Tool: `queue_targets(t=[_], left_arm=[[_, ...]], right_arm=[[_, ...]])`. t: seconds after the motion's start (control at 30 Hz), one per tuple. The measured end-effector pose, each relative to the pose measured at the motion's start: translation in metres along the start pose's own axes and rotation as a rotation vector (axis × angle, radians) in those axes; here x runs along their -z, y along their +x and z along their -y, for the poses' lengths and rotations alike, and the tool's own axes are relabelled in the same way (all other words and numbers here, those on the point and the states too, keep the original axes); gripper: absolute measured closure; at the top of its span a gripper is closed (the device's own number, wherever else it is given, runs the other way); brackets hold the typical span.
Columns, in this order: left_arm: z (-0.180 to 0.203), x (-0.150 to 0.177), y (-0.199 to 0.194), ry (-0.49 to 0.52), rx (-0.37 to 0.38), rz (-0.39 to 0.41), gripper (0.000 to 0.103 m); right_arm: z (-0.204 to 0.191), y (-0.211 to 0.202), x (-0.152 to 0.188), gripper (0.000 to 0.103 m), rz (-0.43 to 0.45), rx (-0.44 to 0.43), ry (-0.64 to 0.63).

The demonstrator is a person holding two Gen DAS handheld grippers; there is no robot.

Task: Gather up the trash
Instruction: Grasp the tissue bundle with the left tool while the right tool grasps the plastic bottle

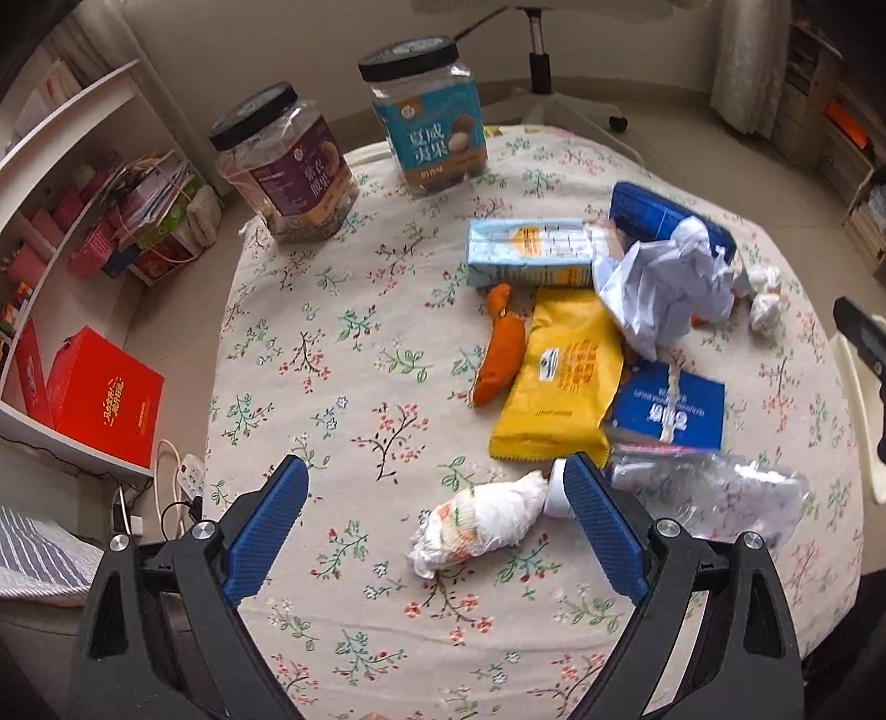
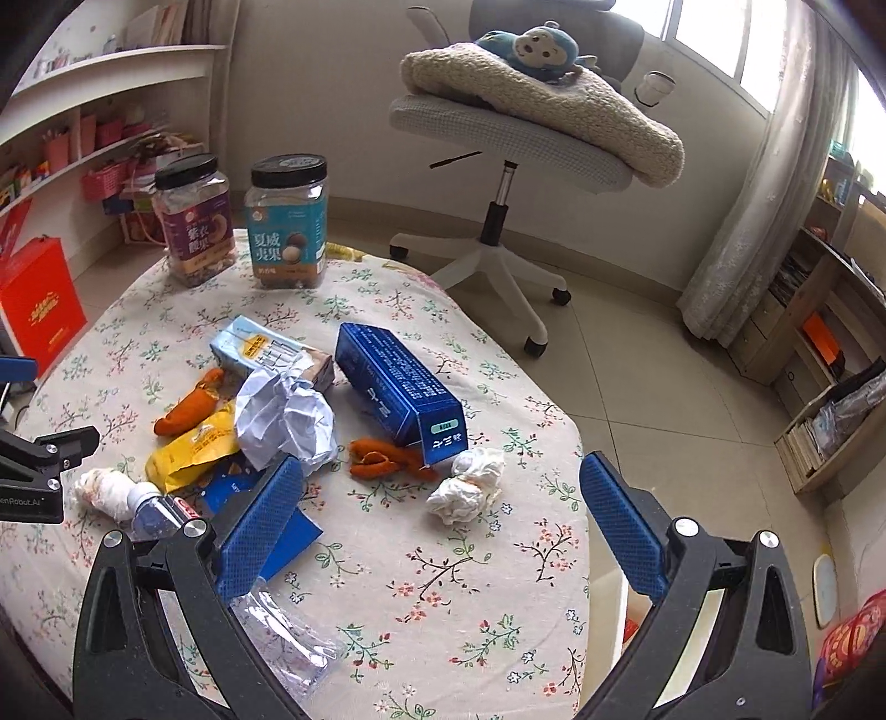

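Trash is lying scattered over a round table (image 1: 343,554) covered in a floral cloth. A wadded tissue (image 1: 479,523) is sitting nearest the left gripper (image 1: 434,493), whose blue jaws are spread wide apart and holding nothing; the tissue is lying between them, touching neither as far as can be told. Just right of it a crushed clear bottle (image 1: 714,495) is lying on its side, its white cap beside the tissue. Beyond these a yellow wrapper (image 1: 562,382) is resting beside an orange wrapper (image 1: 501,343), with a flat blue packet (image 1: 675,404) to the right. A crumpled paper (image 1: 662,288) is sitting on top of a pale carton (image 1: 526,252) and a blue box (image 2: 398,387), both lying down.

The right gripper (image 2: 443,482) is hovering over the table's right side, jaws also wide apart and empty. Ahead of it a second tissue (image 2: 468,487) is lying just beside the blue box's end, with orange peel (image 2: 382,459) next to it.

At the far edge two black-lidded jars (image 1: 285,166) (image 1: 429,119) are standing upright. Beyond the table an office chair (image 2: 509,138) is carrying a folded blanket (image 2: 554,105) and a plush monkey (image 2: 534,50). Shelves (image 1: 72,183) and a red box (image 1: 105,396) are standing to the left
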State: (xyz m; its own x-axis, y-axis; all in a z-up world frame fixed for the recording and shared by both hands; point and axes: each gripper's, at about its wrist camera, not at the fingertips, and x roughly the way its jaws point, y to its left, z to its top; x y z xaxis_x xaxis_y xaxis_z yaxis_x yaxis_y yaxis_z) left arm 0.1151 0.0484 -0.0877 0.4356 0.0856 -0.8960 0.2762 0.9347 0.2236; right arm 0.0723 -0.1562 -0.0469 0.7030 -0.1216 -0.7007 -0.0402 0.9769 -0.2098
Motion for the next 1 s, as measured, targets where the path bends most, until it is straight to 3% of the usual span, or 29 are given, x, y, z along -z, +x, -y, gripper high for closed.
queue_targets(t=[0.17, 0.33, 0.53, 0.6, 0.67, 0.87, 0.93, 1.0], left_arm=[[0.006, 0.024, 0.033, 0.224, 0.027, -0.164, 0.012], [0.011, 0.030, 0.053, 0.310, 0.086, -0.182, 0.012], [0.025, 0.030, 0.074, 0.413, 0.120, -0.184, 0.017], [0.025, 0.029, 0.073, 0.407, 0.170, -0.154, 0.024], [0.021, 0.026, 0.074, 0.360, 0.275, -0.173, 0.053], [0.010, 0.033, 0.067, 0.330, 0.274, -0.150, 0.056], [0.004, 0.037, 0.060, 0.303, 0.259, -0.134, 0.056], [-0.003, 0.039, 0.052, 0.267, 0.248, -0.114, 0.056]], right_arm=[[-0.025, 0.009, 0.002, 0.007, -0.046, -0.175, -0.177], [-0.057, 0.020, 0.018, 0.007, -0.157, -0.362, -0.385], [-0.076, 0.043, 0.036, 0.007, -0.299, -0.431, -0.464], [-0.078, 0.049, 0.037, 0.007, -0.325, -0.459, -0.449], [-0.081, 0.053, 0.036, 0.007, -0.341, -0.478, -0.433], [-0.097, 0.060, 0.043, 0.011, -0.393, -0.510, -0.454], [-0.100, 0.063, 0.046, 0.031, -0.427, -0.519, -0.449], [-0.104, 0.065, 0.048, 0.041, -0.442, -0.523, -0.445]])
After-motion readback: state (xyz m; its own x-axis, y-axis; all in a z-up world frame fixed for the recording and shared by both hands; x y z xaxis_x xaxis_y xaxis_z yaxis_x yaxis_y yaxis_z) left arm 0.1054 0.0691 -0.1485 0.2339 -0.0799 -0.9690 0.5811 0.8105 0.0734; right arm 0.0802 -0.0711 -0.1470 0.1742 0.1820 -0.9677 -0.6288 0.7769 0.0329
